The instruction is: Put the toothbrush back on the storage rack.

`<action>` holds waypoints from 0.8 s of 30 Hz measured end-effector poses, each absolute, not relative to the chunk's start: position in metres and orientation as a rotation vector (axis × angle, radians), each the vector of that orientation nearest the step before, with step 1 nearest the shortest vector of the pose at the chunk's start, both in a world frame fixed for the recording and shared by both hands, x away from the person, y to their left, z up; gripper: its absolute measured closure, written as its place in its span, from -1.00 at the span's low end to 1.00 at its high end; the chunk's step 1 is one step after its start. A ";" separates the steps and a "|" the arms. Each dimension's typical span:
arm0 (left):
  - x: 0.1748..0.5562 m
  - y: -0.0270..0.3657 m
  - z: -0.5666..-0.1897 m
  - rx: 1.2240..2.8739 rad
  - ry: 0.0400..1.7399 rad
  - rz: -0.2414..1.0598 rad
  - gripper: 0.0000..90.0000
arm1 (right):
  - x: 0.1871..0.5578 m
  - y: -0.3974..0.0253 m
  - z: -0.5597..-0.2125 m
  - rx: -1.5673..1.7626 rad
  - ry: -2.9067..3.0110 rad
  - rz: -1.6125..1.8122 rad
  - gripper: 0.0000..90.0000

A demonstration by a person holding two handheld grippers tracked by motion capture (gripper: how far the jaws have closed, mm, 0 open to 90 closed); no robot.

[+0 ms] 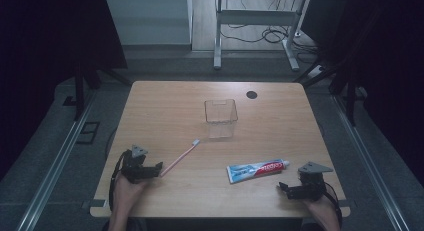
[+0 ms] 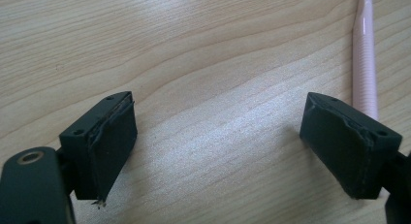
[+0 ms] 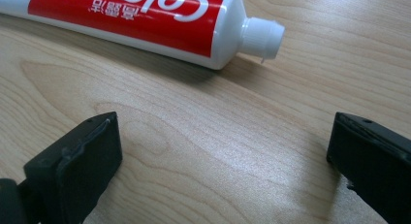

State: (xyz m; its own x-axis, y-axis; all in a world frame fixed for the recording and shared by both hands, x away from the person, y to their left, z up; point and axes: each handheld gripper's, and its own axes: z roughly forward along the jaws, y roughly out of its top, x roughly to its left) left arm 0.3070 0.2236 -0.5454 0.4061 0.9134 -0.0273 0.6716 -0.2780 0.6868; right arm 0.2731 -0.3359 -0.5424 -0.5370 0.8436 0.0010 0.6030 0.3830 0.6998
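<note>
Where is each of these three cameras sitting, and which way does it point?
High view: above the person's side, looking forward and down on the light wooden table; both forearms, left gripper and right gripper show.
Left gripper view: rides that gripper, looking along its open black fingers at the pink plastic toothbrush.
Right gripper view: rides that gripper, facing the red-and-white toothpaste tube.
Shared: toothbrush and tube also lie in the high view.

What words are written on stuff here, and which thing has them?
"Colgate", white on red, on the toothpaste tube, upside down in the right gripper view.
Small characters beside it on the tube: too blurred to read.
Toothbrush, clear container: no writing visible.
</note>
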 end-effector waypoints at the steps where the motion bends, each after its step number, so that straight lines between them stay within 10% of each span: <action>1: 0.307 0.224 -0.545 2.044 1.344 0.502 -0.70 | 0.273 -0.336 -0.542 1.256 2.293 0.937 -1.00; 24: 0.307 0.224 -0.545 2.043 1.341 0.500 -0.70 | 0.274 -0.336 -0.542 1.252 2.297 0.938 -1.00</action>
State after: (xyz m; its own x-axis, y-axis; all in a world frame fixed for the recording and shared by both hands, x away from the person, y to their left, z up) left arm 0.3070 0.2239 -0.5453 0.4079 0.9126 -0.0287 0.6709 -0.2783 0.6873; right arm 0.2735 -0.3363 -0.5424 -0.5425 0.8400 0.0016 0.6009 0.3868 0.6995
